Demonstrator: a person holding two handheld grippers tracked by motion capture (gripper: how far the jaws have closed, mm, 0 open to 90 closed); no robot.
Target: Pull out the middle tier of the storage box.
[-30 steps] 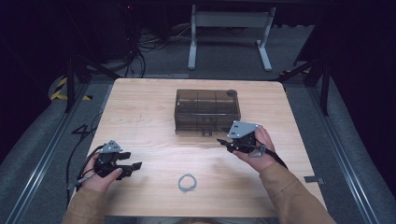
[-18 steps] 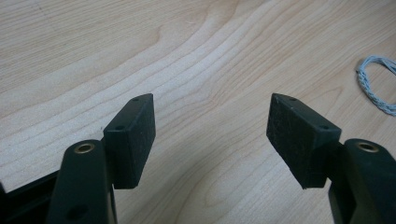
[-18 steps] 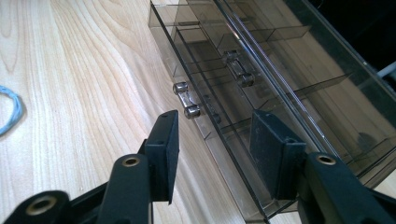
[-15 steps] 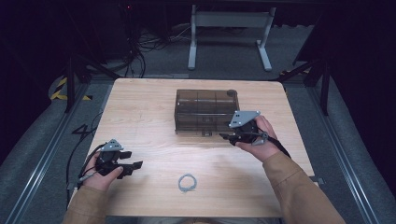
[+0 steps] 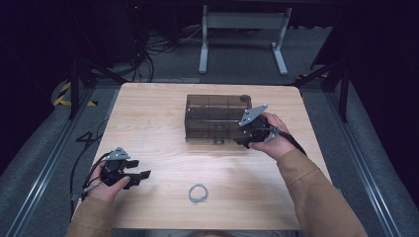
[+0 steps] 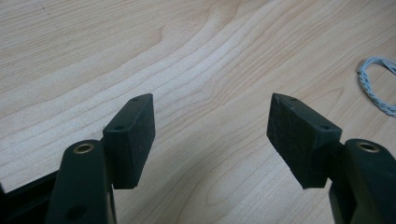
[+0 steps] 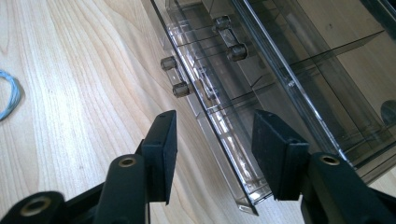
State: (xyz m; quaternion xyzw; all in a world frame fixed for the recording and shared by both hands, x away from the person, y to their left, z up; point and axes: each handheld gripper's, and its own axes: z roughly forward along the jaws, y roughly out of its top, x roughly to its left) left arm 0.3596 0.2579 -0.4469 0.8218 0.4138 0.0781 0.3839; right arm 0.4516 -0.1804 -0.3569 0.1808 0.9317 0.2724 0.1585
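A smoky clear plastic box (image 5: 216,118) with drawers sits mid-table. In the right gripper view its front wall (image 7: 219,116) and two small drawer handles (image 7: 175,77) fill the upper right. My right gripper (image 5: 243,140) is at the box's front right corner, open, jaws astride the lower front edge (image 7: 212,149). My left gripper (image 5: 141,177) rests near the table's left front, open and empty (image 6: 210,135). A small coil of pale blue-grey cord (image 5: 198,193) lies near the front edge; it appears at the far right of the left gripper view as the cord (image 6: 376,86).
The wooden table (image 5: 148,123) stands over a dark floor with cables (image 5: 148,54) and a white metal stand (image 5: 242,29) beyond the far edge. A rail (image 5: 44,168) runs along the left side.
My right gripper has moved forward and up to the front right corner of the box. The left gripper and the cord have stayed put.
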